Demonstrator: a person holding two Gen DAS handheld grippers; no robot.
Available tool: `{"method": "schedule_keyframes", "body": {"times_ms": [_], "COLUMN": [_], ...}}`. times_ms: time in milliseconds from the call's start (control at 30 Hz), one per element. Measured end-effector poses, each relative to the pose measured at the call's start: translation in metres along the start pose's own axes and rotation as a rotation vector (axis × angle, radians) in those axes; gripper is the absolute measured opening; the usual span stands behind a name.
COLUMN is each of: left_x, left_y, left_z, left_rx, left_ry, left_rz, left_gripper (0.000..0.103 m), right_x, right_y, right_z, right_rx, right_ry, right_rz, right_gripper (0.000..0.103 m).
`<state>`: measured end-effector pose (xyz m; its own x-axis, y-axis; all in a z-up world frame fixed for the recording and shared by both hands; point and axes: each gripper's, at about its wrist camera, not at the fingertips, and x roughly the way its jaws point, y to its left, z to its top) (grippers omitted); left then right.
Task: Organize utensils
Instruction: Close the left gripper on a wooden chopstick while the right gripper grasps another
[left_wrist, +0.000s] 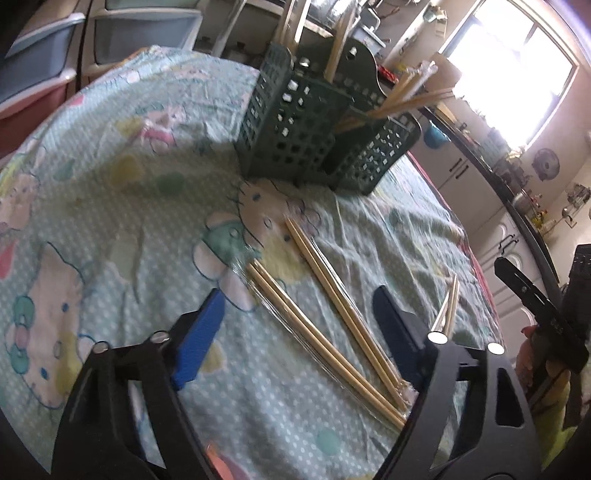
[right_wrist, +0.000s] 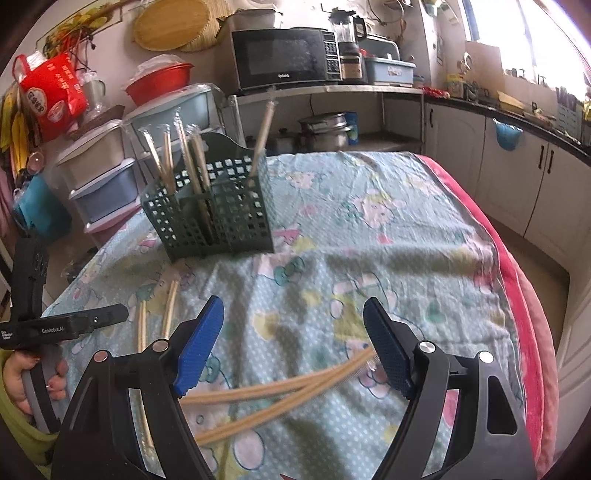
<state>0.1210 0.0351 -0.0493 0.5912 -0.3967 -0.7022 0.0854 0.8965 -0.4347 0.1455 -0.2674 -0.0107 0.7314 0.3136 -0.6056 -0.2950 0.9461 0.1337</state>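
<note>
Pick-up step, most wrapped chopsticks already stand in the green utensil holder (right_wrist: 214, 206), a few pairs left on the cartoon tablecloth (right_wrist: 369, 229); holder sits upright near the far middle of the table, several sticks leaning out of its compartments, which compartment each is in is hard to tell. Left gripper (left_wrist: 295, 332) wide open, nothing between the blue pads, hovering low over two wrapped chopstick pairs (left_wrist: 332, 314) that lie side by side diagonally between its fingers; a third short piece (left_wrist: 448, 306) lies just right of the right-hand pad, partly hidden. Right gripper (right_wrist: 293, 347) also spread wide and empty, a blurred pair (right_wrist: 288, 391) crossing on the cloth under its jaws, not touching either pad as far as can be seen. Two more sticks (right_wrist: 155, 325) lie near the left gripper's body in the right wrist view, likely the same pairs. Next move, judged: drop one gripper so a single pair sits between the pads, close, lift, then tilt upright and lower into a holder compartment; wrappers look slick so a centred pinch matters
</note>
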Motion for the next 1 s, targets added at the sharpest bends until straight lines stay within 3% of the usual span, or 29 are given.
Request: {"method": "schedule_keyframes", "body": {"times_ms": [167,533,633,867,1000], "left_x": [0.013,0.039,0.042,0.046,0.045], "left_y": [0.002,-0.011,-0.012,-0.004,0.003], "left_z": [-0.001,0.017,0.020,0.022,0.026], "left_rx": [-0.039,0.011,0.031,0.054,0.029], "left_ry": [0.055,0.053,0.044,0.018,0.014], "left_rz": [-0.026,0.089,0.128,0.214,0.199], "left_gripper": [0.067,0.064,0.053,0.017,0.009], "right_x": [0.003,0.001,0.000,0.004,0.007], "right_y": [-0.017,-0.043,-0.049,-0.062,-0.068], "right_z": [-0.008,-0.018,-0.021,-0.031,-0.035], "right_rx": [0.039,0.098,0.109,0.142,0.170], "right_ry": [0.039,0.070,0.082,0.129,0.144], "right_rz": [-0.034,-0.059,-0.063,-0.064,-0.049], "right_gripper": [0.075,0.075,0.075,0.075,0.075]}}
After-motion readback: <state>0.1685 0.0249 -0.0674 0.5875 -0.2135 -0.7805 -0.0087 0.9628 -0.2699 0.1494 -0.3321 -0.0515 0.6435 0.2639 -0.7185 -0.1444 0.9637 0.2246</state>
